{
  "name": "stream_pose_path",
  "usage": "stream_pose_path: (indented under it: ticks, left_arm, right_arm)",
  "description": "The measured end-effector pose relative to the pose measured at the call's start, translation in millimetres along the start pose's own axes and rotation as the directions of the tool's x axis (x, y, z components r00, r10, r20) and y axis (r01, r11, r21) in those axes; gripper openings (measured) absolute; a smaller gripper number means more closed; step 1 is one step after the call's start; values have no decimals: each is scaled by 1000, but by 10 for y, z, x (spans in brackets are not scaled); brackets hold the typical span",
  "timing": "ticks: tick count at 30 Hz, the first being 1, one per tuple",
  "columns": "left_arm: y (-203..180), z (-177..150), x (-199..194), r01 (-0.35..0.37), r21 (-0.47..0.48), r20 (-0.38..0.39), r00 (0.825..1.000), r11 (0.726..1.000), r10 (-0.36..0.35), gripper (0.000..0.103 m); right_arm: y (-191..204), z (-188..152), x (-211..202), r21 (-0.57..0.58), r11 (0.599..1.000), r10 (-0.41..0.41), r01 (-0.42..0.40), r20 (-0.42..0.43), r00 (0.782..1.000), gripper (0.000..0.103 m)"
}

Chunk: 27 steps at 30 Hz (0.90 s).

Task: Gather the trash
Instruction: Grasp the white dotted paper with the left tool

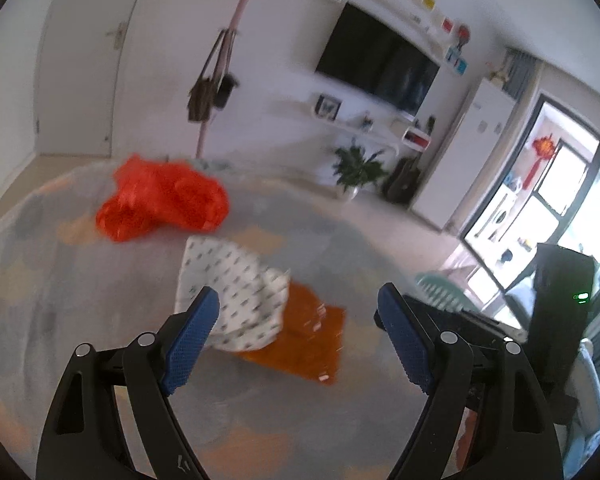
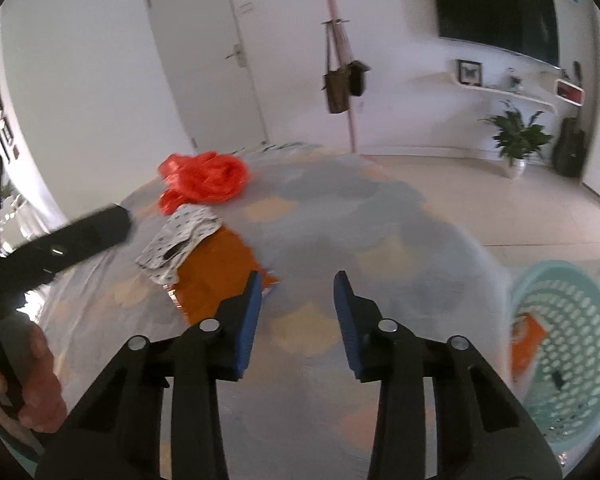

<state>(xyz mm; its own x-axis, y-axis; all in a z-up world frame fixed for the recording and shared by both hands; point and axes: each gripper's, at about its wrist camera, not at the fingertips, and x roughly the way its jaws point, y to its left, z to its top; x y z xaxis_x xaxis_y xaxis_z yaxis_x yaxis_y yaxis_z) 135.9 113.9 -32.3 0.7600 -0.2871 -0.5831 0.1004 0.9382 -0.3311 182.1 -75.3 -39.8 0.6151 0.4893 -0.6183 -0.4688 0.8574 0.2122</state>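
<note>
Three pieces of trash lie on a patterned grey and orange cloth surface [image 2: 340,208]. A crumpled red plastic bag [image 1: 162,198] [image 2: 204,179] lies farthest away. A white printed wrapper [image 1: 234,292] [image 2: 180,240] lies nearer, partly over a flat orange foil packet [image 1: 306,340] [image 2: 216,276]. My left gripper [image 1: 296,312] is open and empty, just short of the white wrapper. My right gripper [image 2: 298,292] is open and empty, its left finger near the orange packet's edge. The left gripper's body [image 2: 72,240] shows in the right wrist view.
A teal perforated basket [image 2: 568,328] stands low at the right, with an orange packet inside; its rim also shows in the left wrist view [image 1: 440,284]. Beyond are a pale floor, a potted plant [image 2: 516,140], a coat stand with bags [image 2: 340,80] and a wall television [image 1: 376,64].
</note>
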Motion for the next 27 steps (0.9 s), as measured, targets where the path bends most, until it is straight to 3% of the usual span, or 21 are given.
stream_pose_path:
  ticks: [4,12,14,17,19,21,24,27]
  left_arm:
    - [163,-45,171,-102,7,-20,995,995,102,77]
    - [373,-24,314,-122,-26,-63,991,992,120,77]
    - [412,-15,315,-109,-44,-70,992,993,106,71]
    - [495,-23,304,-101,-94,-76,993,990,94,53]
    - [545,-21,303,-99,-118,-76,993,988,91,26]
    - [598,-19,262,-80,-137,-63,995,987,72,10]
    - [684,-35,55,-106,-159,-10,994,982,106,9]
    - [767,-95,-97,-91,-184,47,994,979,102,9]
  right_arm:
    - [103,-42,152,-2,1000,13,-13,-19,1000,33]
    - [88,-37,225,5,1000,13,-13,-39,999,33]
    - [98,-29,221,2,1000,14,-14,-37,999,33]
    - [112,-10,221,-7,1000,14,-15,-41,999,33]
    - [116,9,243,-9,1000,24,-25,-59,998,33]
    - [126,38,289,-19,999,32,-34,-78,996,34]
    - [141,56,357,-26,1000,15,-17,-91,996,66]
    - [156,74,383,-29,999,17,-20,-100,995,67]
